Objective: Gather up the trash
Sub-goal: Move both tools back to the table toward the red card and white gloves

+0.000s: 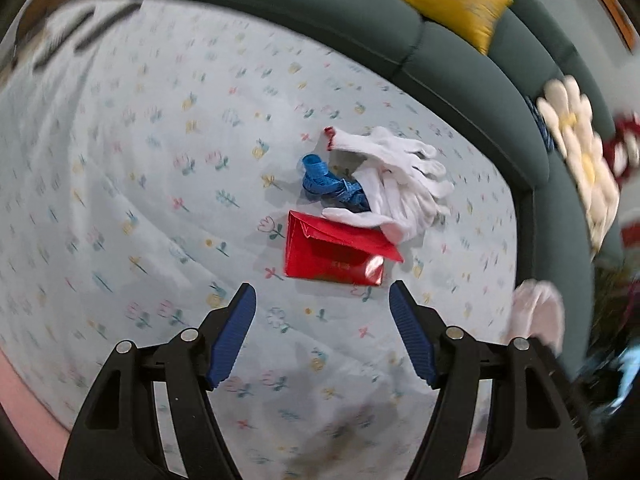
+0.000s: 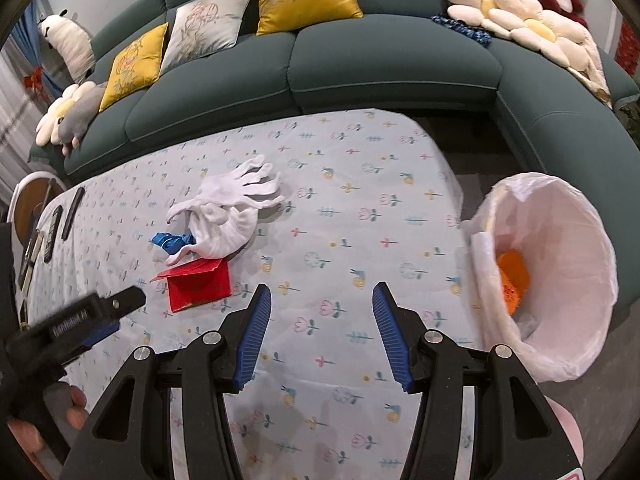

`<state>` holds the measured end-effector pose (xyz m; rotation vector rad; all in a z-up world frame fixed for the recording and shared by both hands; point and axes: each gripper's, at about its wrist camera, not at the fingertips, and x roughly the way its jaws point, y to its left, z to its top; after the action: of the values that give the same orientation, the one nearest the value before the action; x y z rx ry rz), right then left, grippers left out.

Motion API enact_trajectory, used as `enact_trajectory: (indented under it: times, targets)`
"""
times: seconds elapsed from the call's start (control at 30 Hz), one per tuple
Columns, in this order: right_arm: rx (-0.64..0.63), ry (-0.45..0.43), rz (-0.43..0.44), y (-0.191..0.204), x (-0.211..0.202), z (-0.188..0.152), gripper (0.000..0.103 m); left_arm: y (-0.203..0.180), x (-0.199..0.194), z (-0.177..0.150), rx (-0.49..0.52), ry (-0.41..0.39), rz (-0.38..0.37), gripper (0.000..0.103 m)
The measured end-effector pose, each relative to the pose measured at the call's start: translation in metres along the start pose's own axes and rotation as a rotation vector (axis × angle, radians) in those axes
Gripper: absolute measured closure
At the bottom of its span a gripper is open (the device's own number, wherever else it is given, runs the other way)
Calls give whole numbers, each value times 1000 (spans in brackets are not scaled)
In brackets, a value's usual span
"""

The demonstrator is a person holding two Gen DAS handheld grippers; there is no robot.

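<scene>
Just ahead of the open, empty left tool (image 1: 322, 304), a red envelope (image 1: 334, 254) lies pinned under white gloves (image 1: 400, 188), which could drag along if gripped carelessly.

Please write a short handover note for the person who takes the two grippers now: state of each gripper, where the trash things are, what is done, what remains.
Left gripper: open, empty, pointed at the red box.
Right gripper: open, empty, over bare tablecloth, the bin to its right.
On the table, in one cluster: red box with its flap open, white gloves partly lying on it, a crumpled blue piece against the gloves.
Done: one orange item already lies in the white-lined bin beside the table.
Left: the cluster is not yet collected; the red box looks like the nearest pick for the left gripper.
</scene>
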<state>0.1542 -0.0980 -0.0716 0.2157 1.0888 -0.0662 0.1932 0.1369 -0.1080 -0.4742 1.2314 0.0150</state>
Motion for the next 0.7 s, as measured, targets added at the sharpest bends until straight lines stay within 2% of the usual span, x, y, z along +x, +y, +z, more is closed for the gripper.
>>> enact_trajectory:
  times: [0.2, 0.3, 0.37, 0.4, 0.47, 0.5, 0.53, 0.7]
  targets:
    - [-10, 29, 8, 13, 22, 12, 51, -9, 21, 17, -47, 41, 3, 40]
    - [-19, 40, 9, 19, 31, 18, 51, -14, 36, 23, -58, 77, 11, 49]
    - [-28, 45, 10, 25, 39, 24, 51, -14, 45, 25, -79, 101, 4, 62]
    - [-32, 48, 10, 27, 42, 27, 51, -13, 49, 25, -91, 115, -2, 65]
    - [-37, 55, 10, 33, 50, 33, 51, -12, 57, 26, -108, 131, -12, 80]
    - [-37, 60, 13, 36, 55, 36, 51, -11, 59, 27, -113, 134, -16, 83]
    - [-35, 62, 16, 38, 58, 39, 51, -9, 60, 27, -117, 137, -26, 93]
    - [-33, 75, 48, 53, 72, 51, 51, 3, 57, 25, -129, 130, -43, 99]
